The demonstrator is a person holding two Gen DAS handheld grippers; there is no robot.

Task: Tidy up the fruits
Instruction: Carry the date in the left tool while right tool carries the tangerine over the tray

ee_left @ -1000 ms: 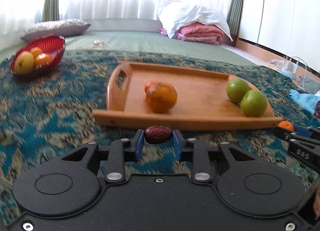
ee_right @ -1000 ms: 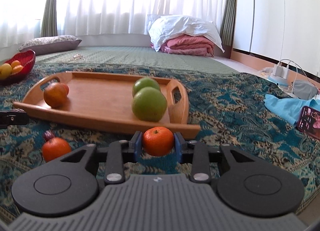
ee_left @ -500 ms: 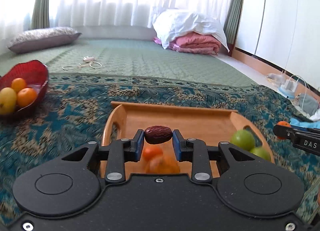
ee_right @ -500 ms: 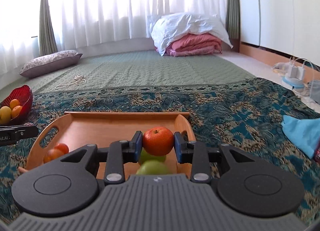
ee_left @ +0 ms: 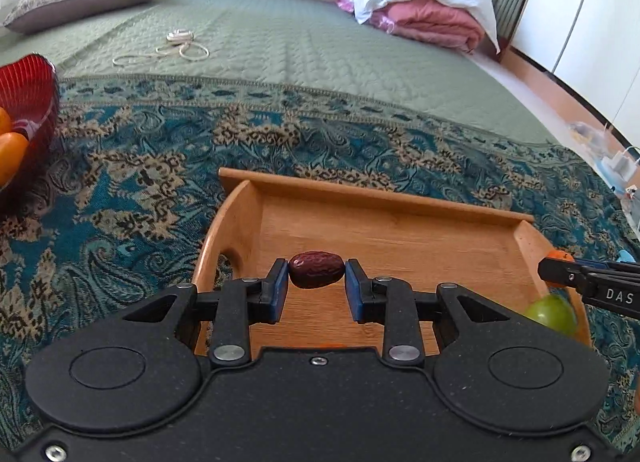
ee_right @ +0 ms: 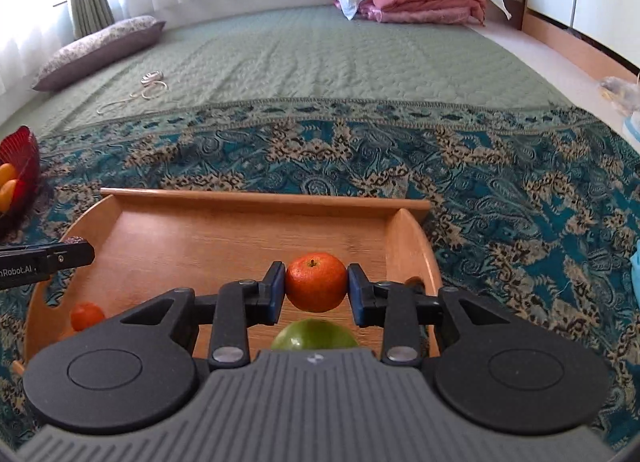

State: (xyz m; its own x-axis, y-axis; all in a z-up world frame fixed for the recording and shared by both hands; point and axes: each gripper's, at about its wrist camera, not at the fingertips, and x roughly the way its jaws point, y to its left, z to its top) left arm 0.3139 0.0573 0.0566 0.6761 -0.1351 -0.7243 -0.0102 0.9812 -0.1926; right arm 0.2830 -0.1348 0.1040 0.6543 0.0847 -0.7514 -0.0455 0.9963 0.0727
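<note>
Moved: both of ours swung in over the tray since a second ago.
Left hand-held gripper: clamped on the date, lengthwise across the jaws, tray floor right below.
Right hand-held gripper: pinching the tangerine above a green fruit.

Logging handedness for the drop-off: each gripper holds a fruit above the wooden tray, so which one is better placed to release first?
Probably left. The left gripper holds its date over bare tray floor. The right gripper's tangerine appears to hang close over a green fruit, so it could land on it.
</note>
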